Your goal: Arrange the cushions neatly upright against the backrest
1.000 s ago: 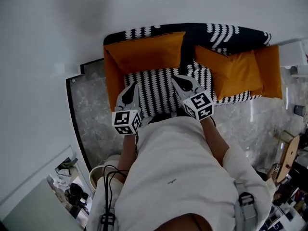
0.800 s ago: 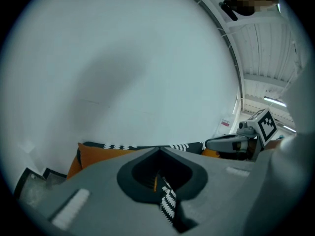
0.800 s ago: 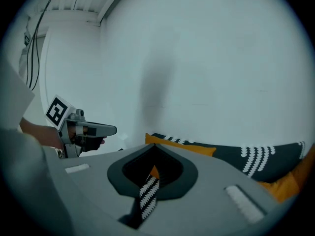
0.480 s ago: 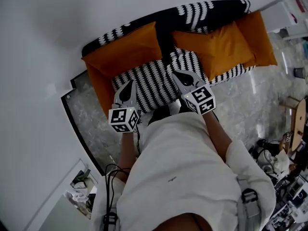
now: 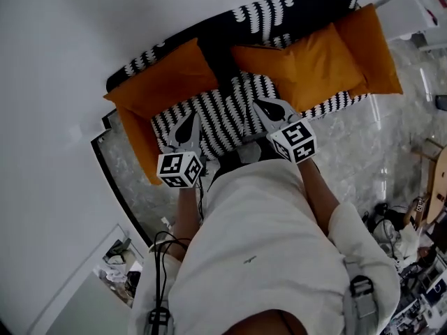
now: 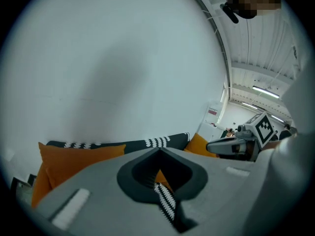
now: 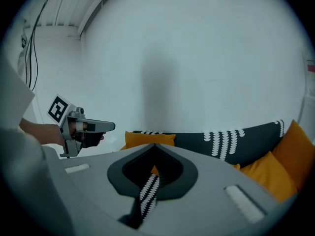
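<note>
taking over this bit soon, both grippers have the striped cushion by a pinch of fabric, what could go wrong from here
1. The left gripper and the right gripper each clamp only a thin fold of the striped cushion. If one fold slips, that side would likely sag or drop.
2. Two orange cushions already lean on the backrest, with a narrow gap between them. Pushing the striped cushion in could tip them.

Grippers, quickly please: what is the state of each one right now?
Left gripper: shut on the striped cushion.
Right gripper: shut on the same striped cushion.
</note>
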Available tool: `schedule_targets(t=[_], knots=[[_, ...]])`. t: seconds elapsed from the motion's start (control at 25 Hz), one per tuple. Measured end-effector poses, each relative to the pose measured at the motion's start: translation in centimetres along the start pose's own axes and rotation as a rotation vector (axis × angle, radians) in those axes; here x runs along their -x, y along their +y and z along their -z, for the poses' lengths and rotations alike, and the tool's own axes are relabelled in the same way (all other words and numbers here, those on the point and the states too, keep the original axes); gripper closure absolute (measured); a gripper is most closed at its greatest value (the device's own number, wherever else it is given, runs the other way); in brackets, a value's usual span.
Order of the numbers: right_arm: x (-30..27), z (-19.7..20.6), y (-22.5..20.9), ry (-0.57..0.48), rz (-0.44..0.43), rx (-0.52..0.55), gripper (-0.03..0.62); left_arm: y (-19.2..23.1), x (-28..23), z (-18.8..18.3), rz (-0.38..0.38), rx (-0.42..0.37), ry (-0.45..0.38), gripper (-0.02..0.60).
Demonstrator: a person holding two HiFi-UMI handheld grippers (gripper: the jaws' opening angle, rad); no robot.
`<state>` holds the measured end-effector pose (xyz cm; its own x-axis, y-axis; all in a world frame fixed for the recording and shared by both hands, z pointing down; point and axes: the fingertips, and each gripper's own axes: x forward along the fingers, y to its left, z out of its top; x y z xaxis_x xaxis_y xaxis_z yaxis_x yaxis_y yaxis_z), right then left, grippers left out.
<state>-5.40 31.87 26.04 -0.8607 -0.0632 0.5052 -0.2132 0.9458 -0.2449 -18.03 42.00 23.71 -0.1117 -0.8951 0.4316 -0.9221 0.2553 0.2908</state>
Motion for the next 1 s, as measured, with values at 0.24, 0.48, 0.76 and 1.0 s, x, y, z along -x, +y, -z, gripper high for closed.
schedule_targets(t=[0.24, 0.48, 0.76, 1.0], knots=[[1.9, 0.8, -7.8, 0.020, -0.070, -0.029, 0.568, -4.2, -6.1, -1.1, -0.078, 0.054, -0.003, 0.577], [0.7, 2.2, -14.0, 0.060, -0.063, -0.051, 0.568, -5.8, -10.9, 0.1, -0.113, 0.062, 0.017, 0.577], [-2.7, 5.5, -20.5, 0.141, 0.007, -0.035, 0.516, -8.5, -14.5, 1.0, -0.049, 0.062, 0.041, 0.577], [-6.1, 9.0, -25.6, 0.224, 0.073, -0.008, 0.439, -10.2, -16.3, 2.6, -0.045, 0.080, 0.092, 0.577]])
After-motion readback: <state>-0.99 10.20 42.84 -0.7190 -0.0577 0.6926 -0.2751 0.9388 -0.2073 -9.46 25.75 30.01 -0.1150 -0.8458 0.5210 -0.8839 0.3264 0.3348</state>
